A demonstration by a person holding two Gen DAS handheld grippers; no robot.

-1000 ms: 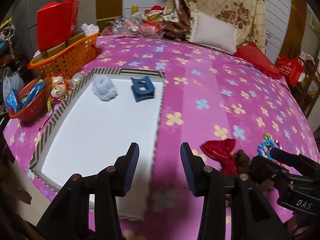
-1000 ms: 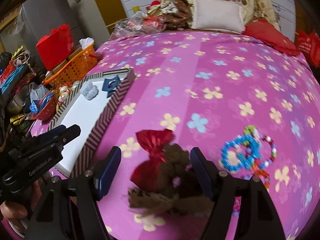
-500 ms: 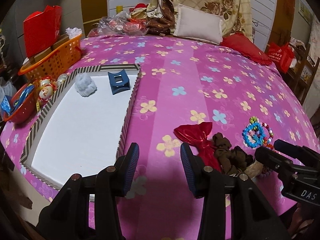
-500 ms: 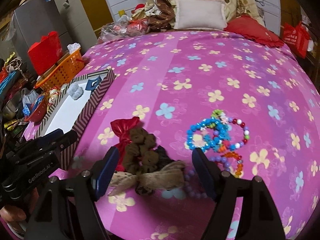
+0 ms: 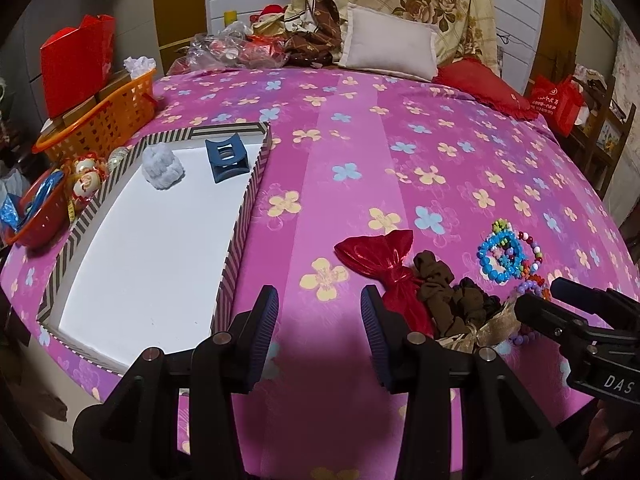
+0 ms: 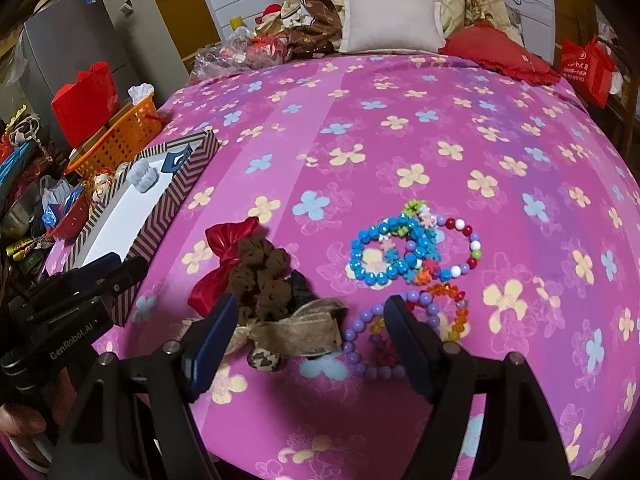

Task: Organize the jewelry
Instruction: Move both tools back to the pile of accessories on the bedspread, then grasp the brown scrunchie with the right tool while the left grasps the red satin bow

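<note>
Both claws have pulled back from the hair-accessory pile (image 6: 264,280), the left claw (image 5: 316,336) and right claw (image 6: 308,344) both spread wide and empty, so nothing more has reached the striped box (image 5: 240,216).

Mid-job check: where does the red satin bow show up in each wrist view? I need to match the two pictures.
Left wrist view: red satin bow lies right of centre on the pink bedspread, just past the left gripper's right finger.
Right wrist view: the bow lies left of centre, beyond the right gripper's left finger.
Shared landmark: the brown scrunchie touches the bow's right side in both views.
</note>
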